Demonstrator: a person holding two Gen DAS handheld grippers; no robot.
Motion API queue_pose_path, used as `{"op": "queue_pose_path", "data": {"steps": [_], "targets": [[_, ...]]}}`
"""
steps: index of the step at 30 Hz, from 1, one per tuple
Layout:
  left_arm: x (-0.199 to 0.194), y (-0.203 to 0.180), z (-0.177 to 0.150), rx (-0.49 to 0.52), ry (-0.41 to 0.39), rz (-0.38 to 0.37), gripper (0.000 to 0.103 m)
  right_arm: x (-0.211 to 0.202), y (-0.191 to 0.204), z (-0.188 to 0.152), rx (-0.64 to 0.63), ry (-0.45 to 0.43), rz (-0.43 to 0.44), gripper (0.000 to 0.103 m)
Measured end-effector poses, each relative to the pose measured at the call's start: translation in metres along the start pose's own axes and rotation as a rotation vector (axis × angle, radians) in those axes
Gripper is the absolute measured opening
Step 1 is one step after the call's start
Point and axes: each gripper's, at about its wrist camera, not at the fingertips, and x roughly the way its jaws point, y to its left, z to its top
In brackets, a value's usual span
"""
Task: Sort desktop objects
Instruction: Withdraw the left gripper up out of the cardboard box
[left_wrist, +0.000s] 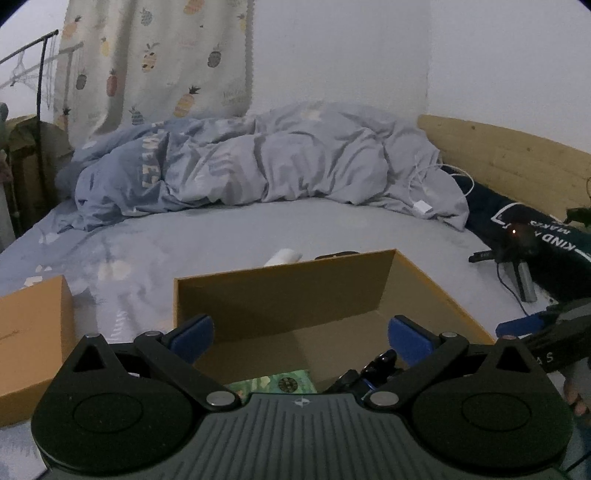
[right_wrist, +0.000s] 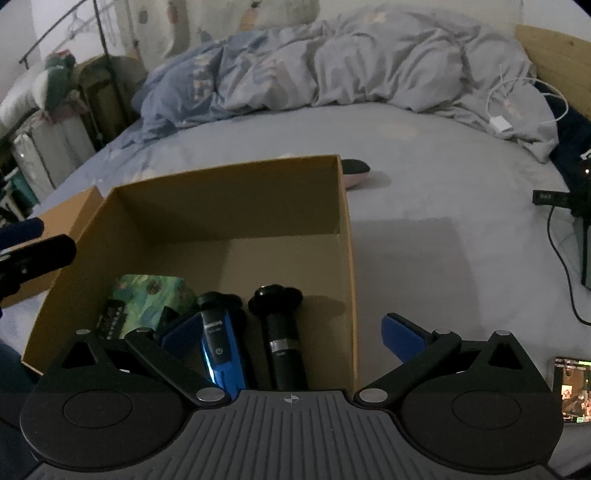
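Blue shaver (right_wrist: 218, 350) lies boxed beside the right gripper's (right_wrist: 291, 332) spread fingers

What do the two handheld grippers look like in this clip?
Both look the same. The left gripper and right gripper each have a grey ribbed body with a small crosshair mark, two round black side housings, black linkage arms with silver pivot pins, and blue pads on the fingers. No sleeves or cables on the grippers are visible.

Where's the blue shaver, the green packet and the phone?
blue shaver (right_wrist: 218, 350), right wrist view, on its body by the power button.
green packet (right_wrist: 147, 295), right wrist view, on its printed front.
phone (right_wrist: 572, 391), right wrist view, on its lit screen.
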Motion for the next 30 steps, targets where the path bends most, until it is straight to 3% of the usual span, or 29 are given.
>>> {"op": "queue_pose_path", "data": {"steps": [20, 30], "targets": [[0.016, -0.002, -0.009, 0.013, 0.056, -0.038, 0.103, 0.006, -0.001, 0.0, -0.051, 0.018, 0.0, 0.103], [0.013, -0.003, -0.007, -0.04, 0.083, -0.033, 0.103, 0.01, -0.008, 0.0, -0.034, 0.032, 0.002, 0.103]]}}
